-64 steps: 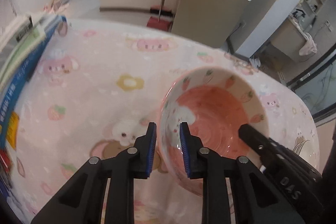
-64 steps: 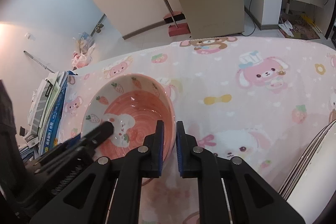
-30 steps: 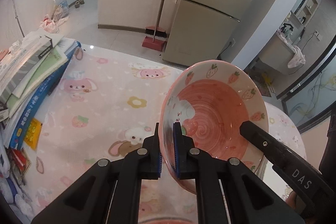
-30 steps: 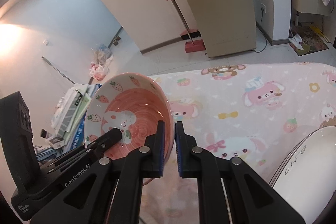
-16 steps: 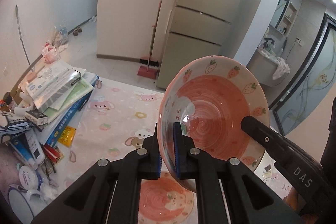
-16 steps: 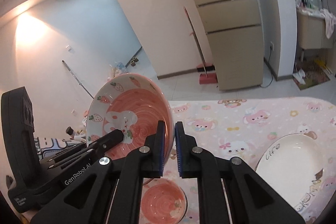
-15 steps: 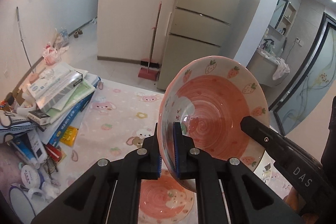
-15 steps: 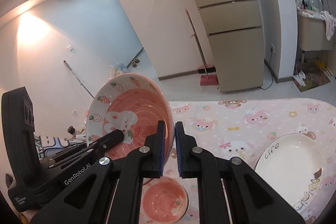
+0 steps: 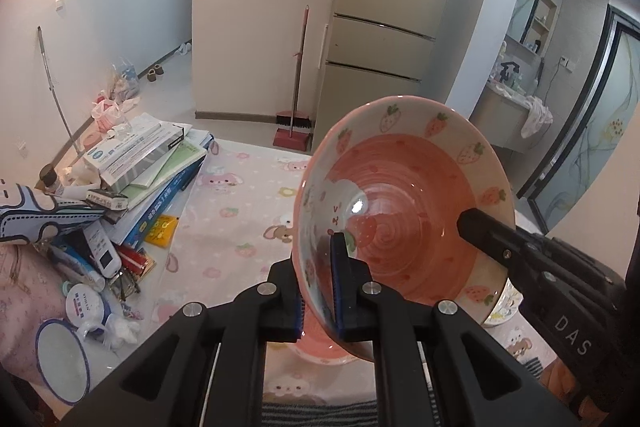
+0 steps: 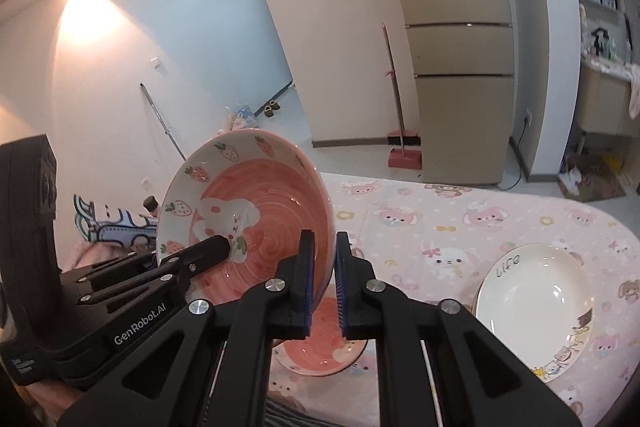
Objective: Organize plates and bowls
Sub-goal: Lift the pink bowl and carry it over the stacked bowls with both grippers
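A pink bowl (image 9: 404, 203) with strawberries and a rabbit inside is held high above the table, tilted toward the cameras; it also shows in the right wrist view (image 10: 248, 211). My left gripper (image 9: 318, 283) is shut on its left rim. My right gripper (image 10: 322, 283) is shut on its right rim. Directly below on the table sits a second pink bowl (image 10: 324, 347), seen also in the left wrist view (image 9: 320, 347). A white plate (image 10: 532, 303) marked "Life" rests at the table's right.
The table wears a pink cartoon cloth (image 10: 432, 227). A pile of books and boxes (image 9: 140, 167) fills its left end, with a white enamel mug (image 9: 60, 359) and small bottles nearby. A fridge (image 9: 384, 47) and a broom (image 9: 296, 99) stand beyond.
Both grippers have lifted the pink bowl from the table to well above it. The second pink bowl and the white plate have come into view below.
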Tool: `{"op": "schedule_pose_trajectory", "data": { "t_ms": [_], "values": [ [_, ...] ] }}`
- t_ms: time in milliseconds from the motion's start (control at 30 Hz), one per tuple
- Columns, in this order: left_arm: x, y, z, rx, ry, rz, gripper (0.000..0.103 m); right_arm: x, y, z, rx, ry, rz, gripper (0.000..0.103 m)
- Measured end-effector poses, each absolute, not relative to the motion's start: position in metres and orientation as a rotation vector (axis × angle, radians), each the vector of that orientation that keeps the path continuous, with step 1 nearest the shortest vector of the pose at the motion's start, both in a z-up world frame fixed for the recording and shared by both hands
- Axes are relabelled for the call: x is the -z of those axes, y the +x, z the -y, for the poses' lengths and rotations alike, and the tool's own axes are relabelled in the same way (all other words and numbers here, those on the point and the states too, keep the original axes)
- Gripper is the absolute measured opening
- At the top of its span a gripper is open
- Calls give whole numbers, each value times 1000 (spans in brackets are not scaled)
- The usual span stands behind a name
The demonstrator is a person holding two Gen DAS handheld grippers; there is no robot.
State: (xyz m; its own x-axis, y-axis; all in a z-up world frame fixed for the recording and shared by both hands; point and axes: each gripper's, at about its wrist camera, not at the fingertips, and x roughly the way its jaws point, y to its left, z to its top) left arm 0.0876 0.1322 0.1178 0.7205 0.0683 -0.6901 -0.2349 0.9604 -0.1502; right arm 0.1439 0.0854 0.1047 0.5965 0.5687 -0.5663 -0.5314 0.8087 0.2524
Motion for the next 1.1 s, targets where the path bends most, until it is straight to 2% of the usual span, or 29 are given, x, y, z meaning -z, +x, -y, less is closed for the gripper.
{"op": "schedule_pose_trajectory", "data": {
  "t_ms": [633,1100],
  "values": [
    [-25,89,-142,-141,-267,-916,14,-36,147,-98,-662,-48,-850,9],
    [16,104,-143,-164,-253,-1000,14,0,162,-104,-644,-68,-955,9]
  ]
}}
